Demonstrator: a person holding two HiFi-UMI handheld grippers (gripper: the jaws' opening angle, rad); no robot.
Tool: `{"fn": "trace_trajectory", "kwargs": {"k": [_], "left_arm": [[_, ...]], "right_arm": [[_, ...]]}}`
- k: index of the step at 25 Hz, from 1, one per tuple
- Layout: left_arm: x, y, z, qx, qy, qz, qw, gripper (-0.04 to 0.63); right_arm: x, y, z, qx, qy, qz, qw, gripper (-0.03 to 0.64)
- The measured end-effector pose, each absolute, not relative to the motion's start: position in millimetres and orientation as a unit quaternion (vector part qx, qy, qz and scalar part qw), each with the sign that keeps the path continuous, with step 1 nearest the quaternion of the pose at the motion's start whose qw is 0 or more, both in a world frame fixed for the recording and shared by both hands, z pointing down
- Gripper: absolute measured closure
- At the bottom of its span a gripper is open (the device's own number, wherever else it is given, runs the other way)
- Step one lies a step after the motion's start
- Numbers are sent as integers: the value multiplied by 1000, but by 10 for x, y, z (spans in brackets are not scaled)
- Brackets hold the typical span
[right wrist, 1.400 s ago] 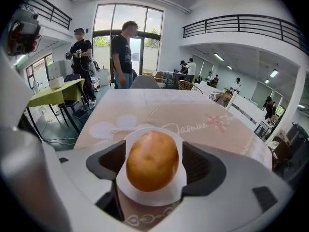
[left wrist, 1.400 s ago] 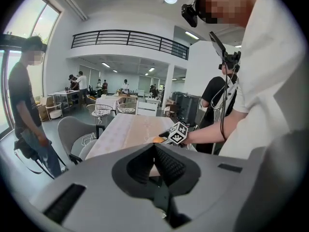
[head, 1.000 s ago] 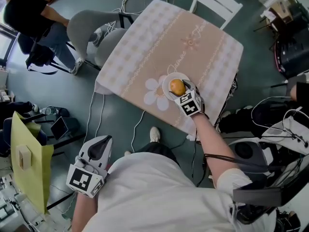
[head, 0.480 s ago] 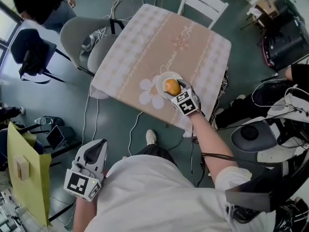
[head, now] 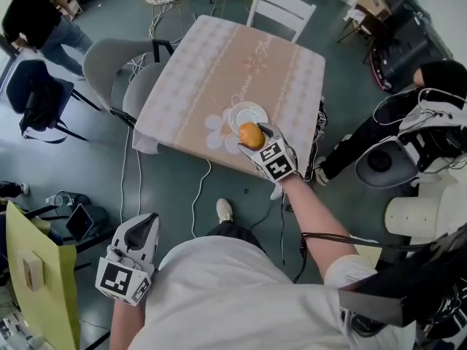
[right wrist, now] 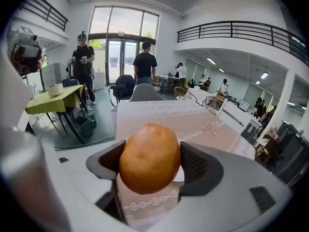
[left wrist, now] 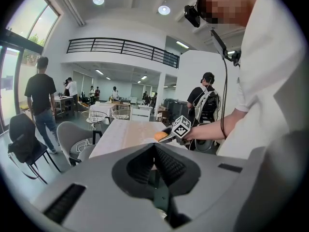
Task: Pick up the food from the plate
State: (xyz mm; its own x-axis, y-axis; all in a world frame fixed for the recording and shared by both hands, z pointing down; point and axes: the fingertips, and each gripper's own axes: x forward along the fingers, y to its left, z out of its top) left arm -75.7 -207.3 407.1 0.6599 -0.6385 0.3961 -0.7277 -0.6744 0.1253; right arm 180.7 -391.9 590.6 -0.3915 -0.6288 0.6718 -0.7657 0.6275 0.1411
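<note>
An orange, roundish fruit is held above the near rim of the white plate, which sits near the front edge of the table with a pink patterned cloth. My right gripper is shut on the fruit. In the right gripper view the fruit fills the space between the dark pads, with the tablecloth below. My left gripper hangs low at my left side, away from the table, shut with nothing in it. The left gripper view shows the fruit from afar.
A white chair stands at the table's far side and a grey chair at its left. A person stands at the far left. A yellow table is at my lower left. Cables lie on the floor.
The fruit sat in the middle of the plate with my right gripper around it; now it is lifted and drawn toward the table's near edge. The left gripper has barely moved.
</note>
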Motion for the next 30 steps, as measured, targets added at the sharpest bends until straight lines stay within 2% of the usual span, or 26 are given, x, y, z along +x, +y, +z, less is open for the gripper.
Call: {"fn": "trace_trajectory", "kwargs": {"k": [15,30], "left_arm": [[-1235,-1127,3982,926,-332,136,114,586],[-1553,-445,3957,936,-311,123,107,586]], "right_arm": [[1008,-2481,4906,437,-837,54,325,256],[295,-1264,4309,425,-859,29,285,256]]}}
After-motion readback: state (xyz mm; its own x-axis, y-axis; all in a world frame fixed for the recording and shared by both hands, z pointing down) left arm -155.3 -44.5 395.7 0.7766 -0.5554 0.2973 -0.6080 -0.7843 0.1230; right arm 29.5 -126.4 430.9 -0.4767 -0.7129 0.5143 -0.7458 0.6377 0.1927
